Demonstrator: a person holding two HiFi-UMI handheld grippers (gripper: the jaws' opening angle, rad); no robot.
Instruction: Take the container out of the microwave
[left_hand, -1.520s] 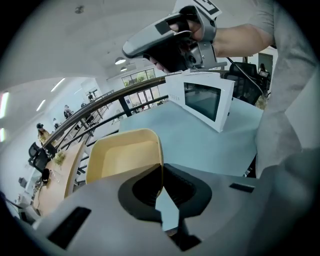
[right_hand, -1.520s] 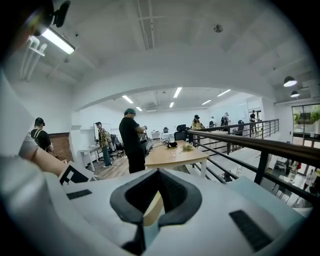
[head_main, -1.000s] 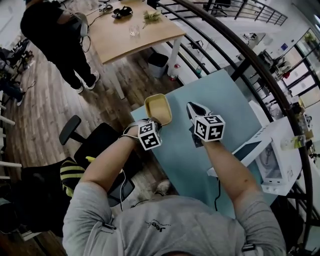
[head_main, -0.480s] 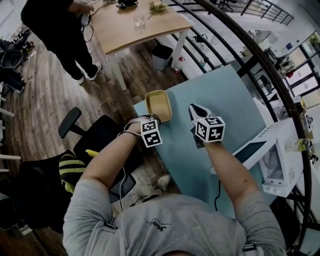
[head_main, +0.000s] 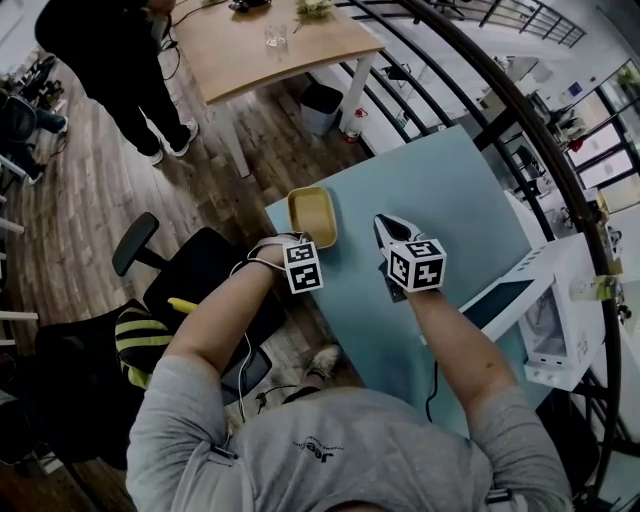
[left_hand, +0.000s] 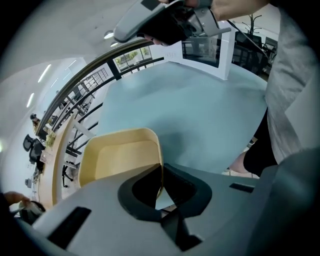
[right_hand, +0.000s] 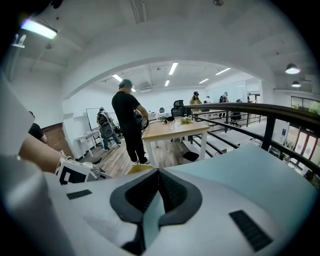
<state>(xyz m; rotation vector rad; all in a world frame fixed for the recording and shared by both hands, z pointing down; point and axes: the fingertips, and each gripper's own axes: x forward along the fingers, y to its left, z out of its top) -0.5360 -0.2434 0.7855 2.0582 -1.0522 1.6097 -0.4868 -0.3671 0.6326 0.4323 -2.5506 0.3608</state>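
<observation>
A pale teal surface (head_main: 450, 190) is spreading out below me, running alongside a dark curved railing (head_main: 470, 85), with a wooden table (head_main: 270, 50) and a person (head_main: 105, 60) in dark clothing standing on the plank floor beyond it. The white microwave (head_main: 560, 330) is sitting at the surface's far right edge with its door hanging open, well apart from the yellow container (head_main: 312, 216), which is out of it and over the near left corner of the surface. I am gripping that container with my left claw (head_main: 304, 243): in the left gripper view the jaws are pressing together on the thin side wall of the container (left_hand: 120, 157), the tub's open, empty hollow lying just ahead of and to the left of the claw (left_hand: 161, 176). A shadow is lying under the tub, and I cannot tell whether its base is touching the surface. My left forearm (head_main: 215, 325) is reaching forward past an office chair (head_main: 190, 290), with the claw pointing steeply down at the tub's near edge. My right claw (head_main: 386, 224) is hanging just beside the container, to its right, over bare surface; its jaws are closed against each other with nothing between them (right_hand: 157, 172). My right forearm (head_main: 455, 345) is stretching forward over the surface, the claw tilting forward and partly downward, between the container and the microwave.
</observation>
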